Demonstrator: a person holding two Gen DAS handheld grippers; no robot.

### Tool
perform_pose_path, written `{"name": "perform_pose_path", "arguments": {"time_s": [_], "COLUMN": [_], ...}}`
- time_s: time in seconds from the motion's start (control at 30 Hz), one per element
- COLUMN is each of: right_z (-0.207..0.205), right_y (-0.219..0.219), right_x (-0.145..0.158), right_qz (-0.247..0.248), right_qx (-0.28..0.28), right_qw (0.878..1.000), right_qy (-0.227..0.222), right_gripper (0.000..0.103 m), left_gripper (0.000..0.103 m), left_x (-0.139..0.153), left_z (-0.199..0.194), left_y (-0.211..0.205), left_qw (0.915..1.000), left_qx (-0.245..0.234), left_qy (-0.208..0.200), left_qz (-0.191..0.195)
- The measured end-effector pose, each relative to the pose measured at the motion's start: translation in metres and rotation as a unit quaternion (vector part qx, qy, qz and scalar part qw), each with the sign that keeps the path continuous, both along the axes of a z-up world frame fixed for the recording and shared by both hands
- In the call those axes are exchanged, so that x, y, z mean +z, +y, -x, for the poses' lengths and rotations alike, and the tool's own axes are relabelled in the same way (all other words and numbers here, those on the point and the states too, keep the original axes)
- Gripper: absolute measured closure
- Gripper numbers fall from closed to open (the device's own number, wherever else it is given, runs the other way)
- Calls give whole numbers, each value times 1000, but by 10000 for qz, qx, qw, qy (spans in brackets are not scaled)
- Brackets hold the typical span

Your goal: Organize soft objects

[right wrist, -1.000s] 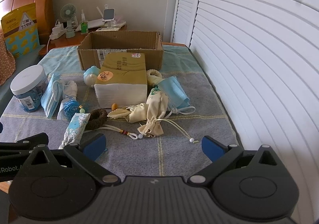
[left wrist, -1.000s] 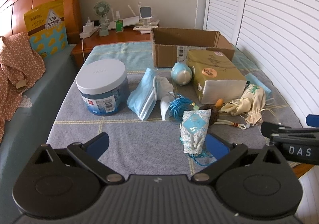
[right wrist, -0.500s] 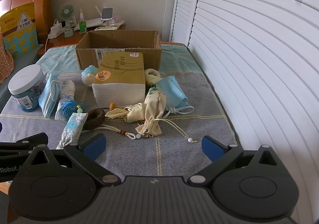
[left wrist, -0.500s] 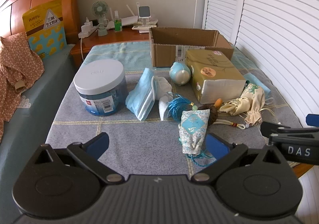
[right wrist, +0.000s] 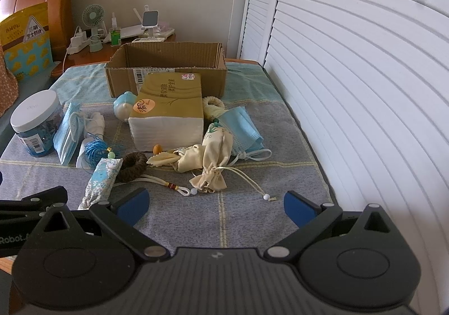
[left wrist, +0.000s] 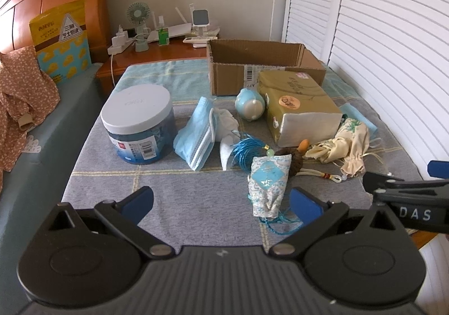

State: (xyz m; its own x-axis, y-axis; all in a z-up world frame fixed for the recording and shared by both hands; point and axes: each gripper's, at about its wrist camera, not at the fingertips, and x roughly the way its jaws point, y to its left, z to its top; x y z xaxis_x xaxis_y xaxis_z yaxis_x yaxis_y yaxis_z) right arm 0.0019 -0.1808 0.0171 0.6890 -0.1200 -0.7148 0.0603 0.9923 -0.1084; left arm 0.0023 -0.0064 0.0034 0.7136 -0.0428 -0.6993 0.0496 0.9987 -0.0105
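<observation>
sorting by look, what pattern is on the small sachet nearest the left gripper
White with a pale blue floral print and a blue diamond patch; the sachet shows best in the left wrist view.

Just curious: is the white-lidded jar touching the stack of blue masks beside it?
Apart. The left wrist view shows a strip of grey cloth between the jar and the masks.

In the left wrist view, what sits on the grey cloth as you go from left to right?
White-lidded jar → blue face masks → coil of blue cord → blue patterned pouch → cream drawstring bag.
</observation>
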Motion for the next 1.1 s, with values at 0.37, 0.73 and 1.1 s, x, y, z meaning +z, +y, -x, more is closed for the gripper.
{"name": "perform_pose_path", "arguments": {"time_s": [0.37,0.73,1.1], "right_z": [1,1,-2], "right_y": [1,1,-1], "right_x": [0,2,-1], "right_qz": [47,73,-24], "right_qx": [0,68,460], "right_qw": [10000,9999,9987], "right_qy": [-19,-57,-223], "right_gripper": [0,0,0], "left_gripper": [1,1,1], "left_x": [1,3,-6], "left_z": [0,-3,-15], "left_y": [0,-1,8], "left_qw": [10000,9996,9985], "left_qx": [-22,-210,-539], "left_qy": [-22,-138,2], "left_qz": [-3,-116,40]}}
